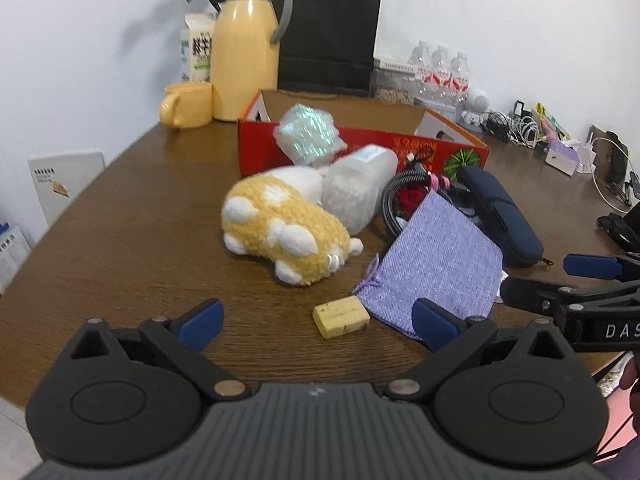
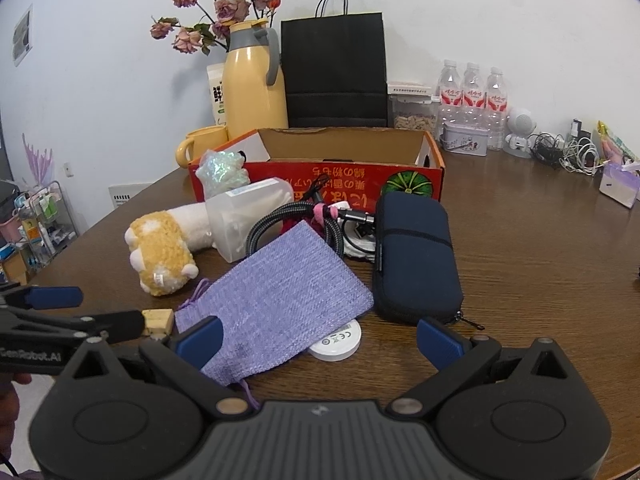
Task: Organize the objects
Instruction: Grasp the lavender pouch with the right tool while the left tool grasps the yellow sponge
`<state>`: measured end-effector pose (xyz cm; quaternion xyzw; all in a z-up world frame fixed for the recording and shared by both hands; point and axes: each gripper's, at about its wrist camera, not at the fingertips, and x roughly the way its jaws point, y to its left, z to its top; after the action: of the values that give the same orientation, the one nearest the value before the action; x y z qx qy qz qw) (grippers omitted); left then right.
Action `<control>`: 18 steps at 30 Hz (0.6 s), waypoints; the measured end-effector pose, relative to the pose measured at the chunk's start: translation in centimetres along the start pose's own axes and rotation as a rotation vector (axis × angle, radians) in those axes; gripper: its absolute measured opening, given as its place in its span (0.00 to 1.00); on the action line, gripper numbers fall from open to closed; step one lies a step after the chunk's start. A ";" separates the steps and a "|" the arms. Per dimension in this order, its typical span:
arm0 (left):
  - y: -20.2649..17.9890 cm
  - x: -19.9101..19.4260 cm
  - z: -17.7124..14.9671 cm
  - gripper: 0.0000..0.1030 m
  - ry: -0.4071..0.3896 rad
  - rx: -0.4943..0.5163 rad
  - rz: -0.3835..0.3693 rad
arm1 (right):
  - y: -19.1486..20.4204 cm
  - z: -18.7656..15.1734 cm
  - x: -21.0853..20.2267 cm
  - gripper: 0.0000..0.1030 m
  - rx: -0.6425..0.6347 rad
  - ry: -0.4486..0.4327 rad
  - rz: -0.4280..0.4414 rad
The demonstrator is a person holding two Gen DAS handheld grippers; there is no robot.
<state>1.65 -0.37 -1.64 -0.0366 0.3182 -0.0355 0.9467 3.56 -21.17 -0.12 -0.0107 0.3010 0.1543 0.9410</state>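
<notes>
Wood table (image 1: pixel 140 208): brown, bears the clutter.
Left gripper (image 1: pixel 318 322): tongs wide, empty; yellow block (image 1: pixel 341 317) lies between its fingertips.
Plush toy (image 1: pixel 280 228): 12 o'clock of block, on its side.
Purple pouch (image 2: pixel 276 300): centre, overlapping white disc (image 2: pixel 338 342).
Right gripper (image 2: pixel 318 338): tongs wide, empty, over pouch.
Navy case (image 2: pixel 412 256): 1 o'clock of pouch.
Red box (image 2: pixel 320 168): behind, open.
</notes>
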 end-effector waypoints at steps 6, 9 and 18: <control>0.2 2.5 0.0 0.73 0.049 -0.018 -0.025 | 0.2 0.0 1.4 1.00 -0.031 0.013 0.011; -0.1 2.9 -0.2 0.51 0.037 0.018 -0.006 | 0.5 0.1 2.1 1.00 -0.046 0.017 0.017; 1.3 2.5 -0.1 0.35 0.022 -0.046 -0.018 | 1.6 0.6 4.2 1.00 -0.126 0.023 0.046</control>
<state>3.65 0.72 -3.39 -0.0609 0.3289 -0.0372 0.9417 6.64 -18.40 -1.90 -0.0648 0.3015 0.1943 0.9312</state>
